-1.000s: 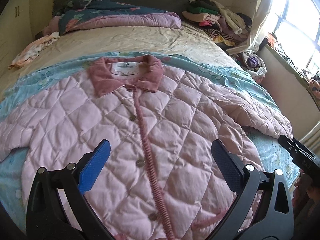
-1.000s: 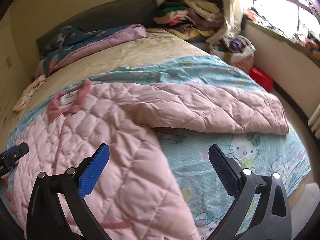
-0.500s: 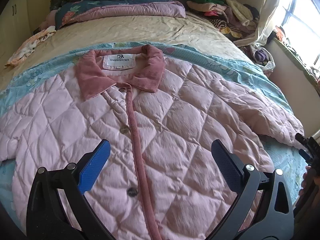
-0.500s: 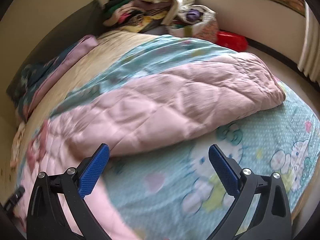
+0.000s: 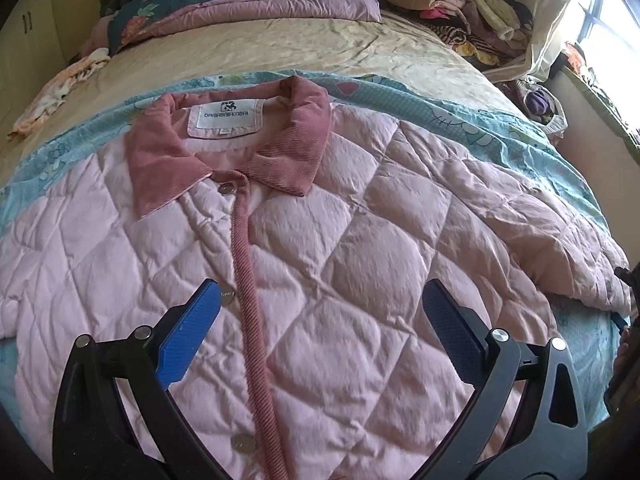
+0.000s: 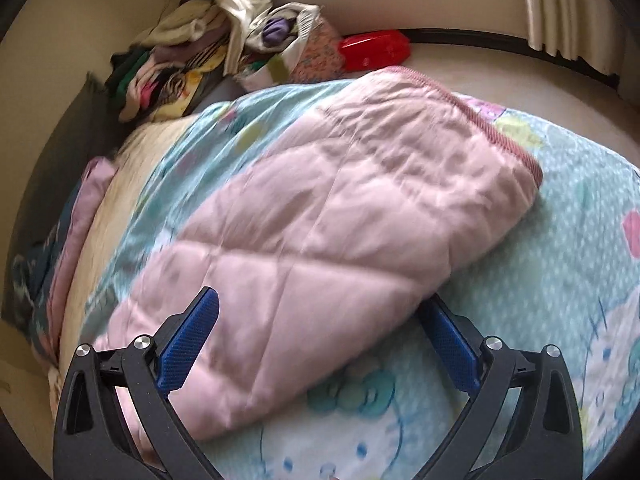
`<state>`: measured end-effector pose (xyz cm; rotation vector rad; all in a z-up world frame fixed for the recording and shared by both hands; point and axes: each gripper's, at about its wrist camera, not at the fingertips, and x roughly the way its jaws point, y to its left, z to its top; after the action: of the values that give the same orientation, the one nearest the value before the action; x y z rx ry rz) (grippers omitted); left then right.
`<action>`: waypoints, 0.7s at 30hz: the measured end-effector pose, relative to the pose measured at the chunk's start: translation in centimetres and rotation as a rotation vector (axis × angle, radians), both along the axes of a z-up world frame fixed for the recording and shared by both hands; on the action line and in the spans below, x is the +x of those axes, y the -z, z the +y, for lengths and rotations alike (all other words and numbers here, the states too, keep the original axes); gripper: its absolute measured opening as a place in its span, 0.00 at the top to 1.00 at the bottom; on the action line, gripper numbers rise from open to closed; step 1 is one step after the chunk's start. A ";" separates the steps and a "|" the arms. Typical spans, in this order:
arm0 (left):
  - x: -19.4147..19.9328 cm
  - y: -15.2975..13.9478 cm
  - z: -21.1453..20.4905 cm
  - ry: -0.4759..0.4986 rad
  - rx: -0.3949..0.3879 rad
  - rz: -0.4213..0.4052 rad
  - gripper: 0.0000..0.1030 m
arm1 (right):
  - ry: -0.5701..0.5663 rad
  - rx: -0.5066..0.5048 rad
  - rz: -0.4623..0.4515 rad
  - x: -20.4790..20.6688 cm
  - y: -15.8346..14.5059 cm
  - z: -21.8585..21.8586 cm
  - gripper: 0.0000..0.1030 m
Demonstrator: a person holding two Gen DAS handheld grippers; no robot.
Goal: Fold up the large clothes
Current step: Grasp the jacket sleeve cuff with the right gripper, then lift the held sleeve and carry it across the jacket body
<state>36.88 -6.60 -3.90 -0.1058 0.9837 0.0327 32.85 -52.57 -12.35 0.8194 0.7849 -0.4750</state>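
Observation:
A pink quilted jacket (image 5: 360, 248) lies flat, face up and buttoned, on a blue cartoon sheet (image 5: 460, 120) on the bed. Its dusty-rose collar (image 5: 280, 148) points to the far side. My left gripper (image 5: 320, 320) is open and empty, low over the jacket's chest beside the button placket (image 5: 246, 280). My right gripper (image 6: 320, 332) is open and empty, low over the jacket's right sleeve (image 6: 340, 216), which lies stretched toward the bed's edge with its ribbed cuff (image 6: 496, 132) at the far end. The sleeve sits between the two jaws without being clamped.
A folded purple and floral quilt (image 5: 248, 8) lies at the headboard. A heap of clothes (image 5: 460, 12) sits at the far right corner. A small floral cloth (image 5: 60, 88) lies at the left. A bag (image 6: 288, 40) and a red box (image 6: 374, 50) stand on the floor.
My left gripper has moved forward up the jacket toward the collar. My right gripper has swung right and down onto the sleeve, which now lies between its jaws.

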 end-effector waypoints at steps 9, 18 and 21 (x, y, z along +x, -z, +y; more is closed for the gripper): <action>0.8 -1.0 -0.3 -0.004 0.019 -0.026 0.08 | 0.114 0.112 -0.150 -0.2 0.8 -3.9 0.71; 0.0 -4.5 0.5 0.011 -0.003 -0.094 0.08 | -0.127 -0.149 -0.291 1.5 -8.8 1.2 0.81; -0.4 -5.7 1.3 0.010 -0.024 -0.107 0.08 | -0.199 -0.216 -0.340 1.7 -12.0 3.5 0.82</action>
<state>36.52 -5.31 1.83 -0.1235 0.8779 0.0055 34.51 -49.09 -0.36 0.5925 0.4831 -0.2281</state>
